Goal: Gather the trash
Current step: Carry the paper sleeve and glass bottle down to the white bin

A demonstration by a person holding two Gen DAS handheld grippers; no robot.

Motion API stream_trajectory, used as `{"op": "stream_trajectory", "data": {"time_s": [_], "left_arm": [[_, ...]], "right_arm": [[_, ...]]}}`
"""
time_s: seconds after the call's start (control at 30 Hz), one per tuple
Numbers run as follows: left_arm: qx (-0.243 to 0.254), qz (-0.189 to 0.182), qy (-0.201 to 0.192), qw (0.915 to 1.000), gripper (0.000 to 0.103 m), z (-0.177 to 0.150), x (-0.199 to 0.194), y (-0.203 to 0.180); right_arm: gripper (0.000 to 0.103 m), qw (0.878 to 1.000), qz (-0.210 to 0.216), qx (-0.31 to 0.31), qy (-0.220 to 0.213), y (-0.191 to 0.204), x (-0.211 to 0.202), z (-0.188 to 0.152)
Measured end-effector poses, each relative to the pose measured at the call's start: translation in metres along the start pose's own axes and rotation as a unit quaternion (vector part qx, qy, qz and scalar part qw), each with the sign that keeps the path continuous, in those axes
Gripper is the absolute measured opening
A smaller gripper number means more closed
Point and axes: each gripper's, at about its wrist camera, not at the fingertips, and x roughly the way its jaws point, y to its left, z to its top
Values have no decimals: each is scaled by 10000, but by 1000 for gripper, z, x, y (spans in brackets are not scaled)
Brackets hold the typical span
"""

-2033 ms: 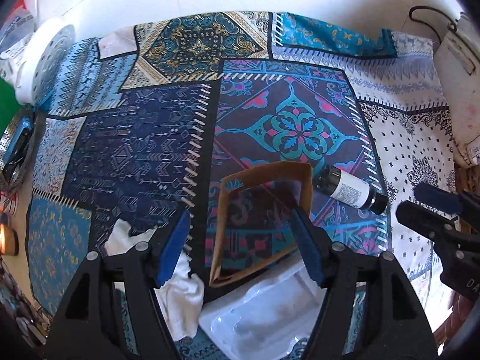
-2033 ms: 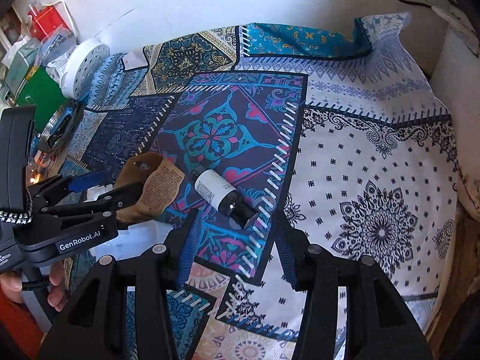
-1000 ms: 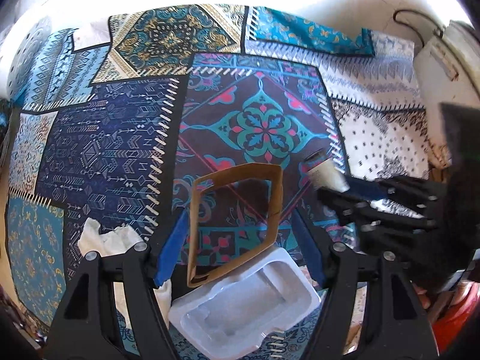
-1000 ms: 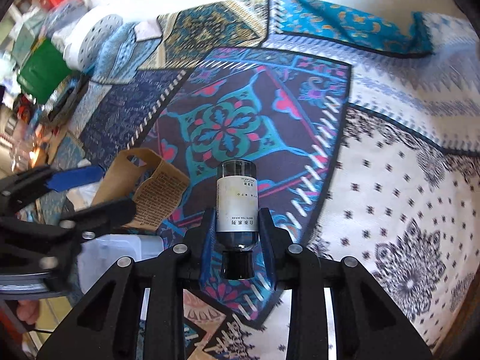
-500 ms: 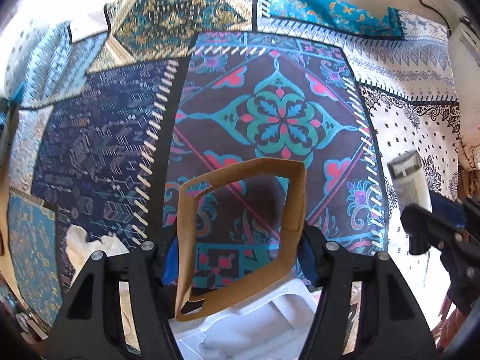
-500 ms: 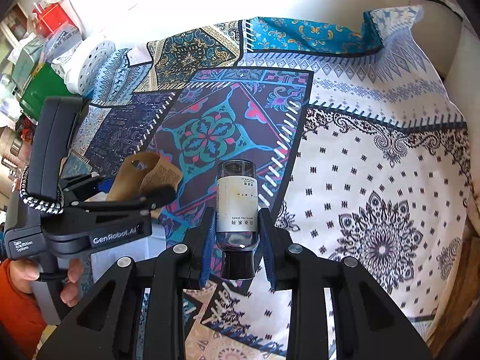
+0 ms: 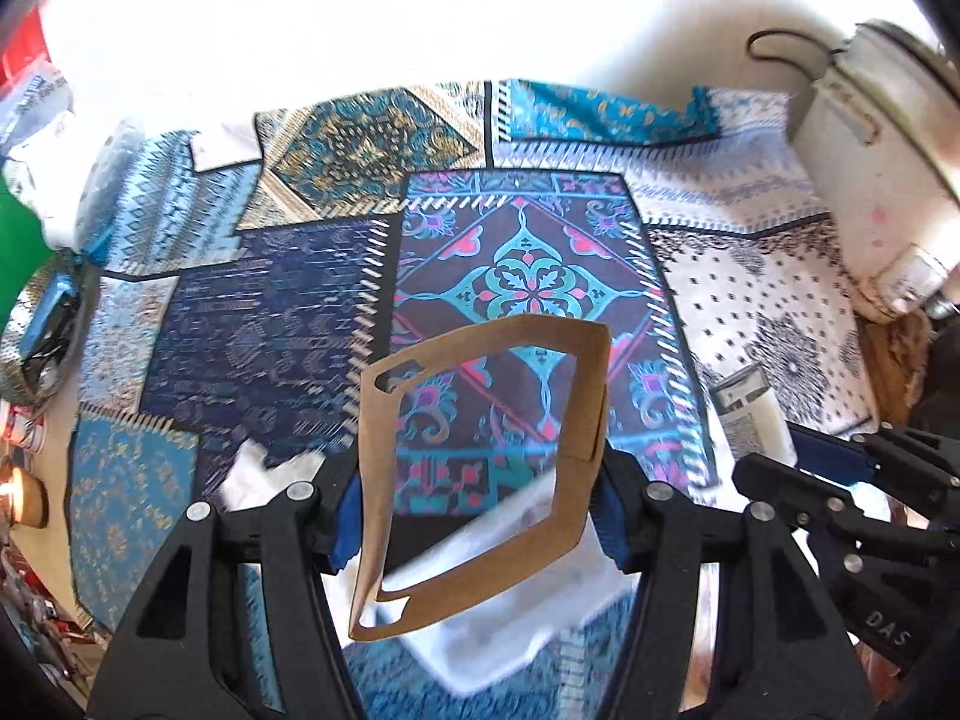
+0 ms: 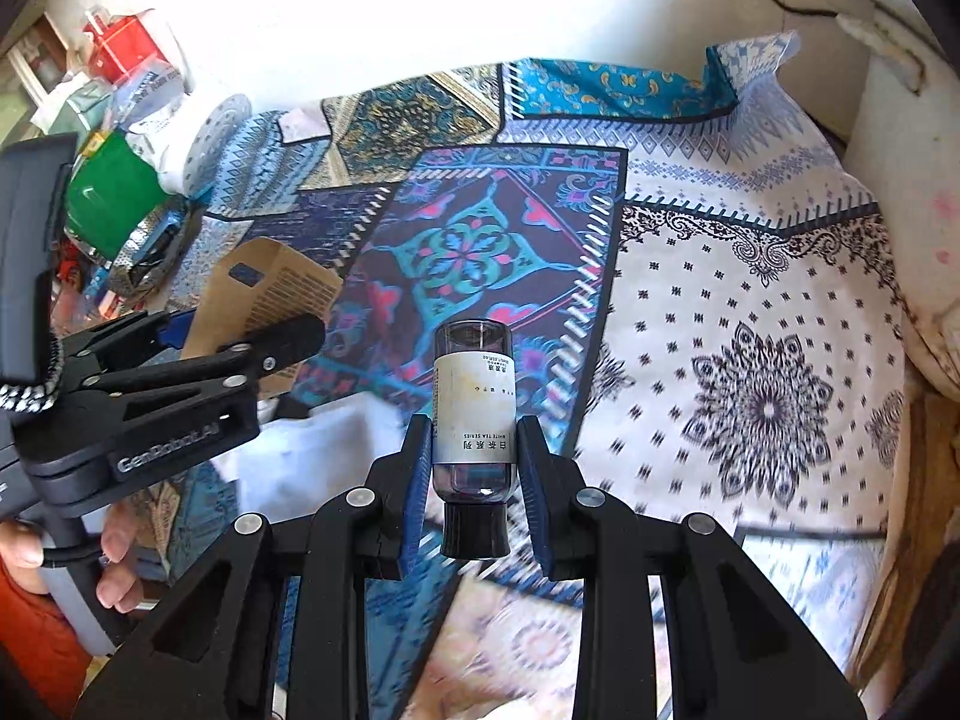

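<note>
My left gripper (image 7: pixel 480 510) is shut on a brown cardboard sleeve (image 7: pixel 585 396), an open box shell, and holds it above the patterned cloth. The sleeve also shows in the right wrist view (image 8: pixel 270 294). My right gripper (image 8: pixel 474 486) is shut on a small dark bottle (image 8: pixel 474 408) with a white label and a black cap, lifted off the cloth. In the left wrist view the bottle (image 7: pixel 747 414) and right gripper (image 7: pixel 798 480) are at the right. A white plastic tray (image 7: pixel 510 624) and crumpled white tissue (image 7: pixel 264 468) lie on the cloth below the left gripper.
A patchwork cloth (image 8: pixel 750 330) covers the surface. At the left edge stand a green container (image 8: pixel 102 204), a white perforated round object (image 8: pixel 210 132) and clutter. A white appliance (image 7: pixel 882 180) with a cable stands at the right. A white wall lies behind.
My right gripper closed on the bottle and lifted it off the cloth. My left gripper closed on the cardboard sleeve and raised it. Both grippers have risen and pulled back a little.
</note>
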Motion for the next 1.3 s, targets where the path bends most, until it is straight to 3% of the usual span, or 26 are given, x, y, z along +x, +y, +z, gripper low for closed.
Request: {"op": "stream_trajectory", "data": {"time_s": [0.13, 0.33, 0.67, 1.03, 1.17, 1.3], "left_arm": [[-13, -153, -184, 9997, 60, -29, -35, 14], [157, -296, -337, 9989, 61, -100, -89, 39], [372, -386, 71, 9985, 61, -231, -122, 68], [239, -478, 529, 9972, 62, -317, -81, 62], [-20, -460, 620, 9970, 62, -352, -38, 63], [-149, -356, 705, 9968, 62, -396, 32, 63]], "right_arm": [[26, 9998, -101, 16, -184, 27, -20, -23], [26, 9986, -246, 227, -405, 78, -42, -83], [26, 9977, -97, 626, -253, 151, -41, -193], [26, 9979, 5, 543, 355, 155, -9, -263], [26, 9985, 2, 264, 490, 141, 22, -293], [26, 9973, 85, 195, 706, 114, 79, -335]]}}
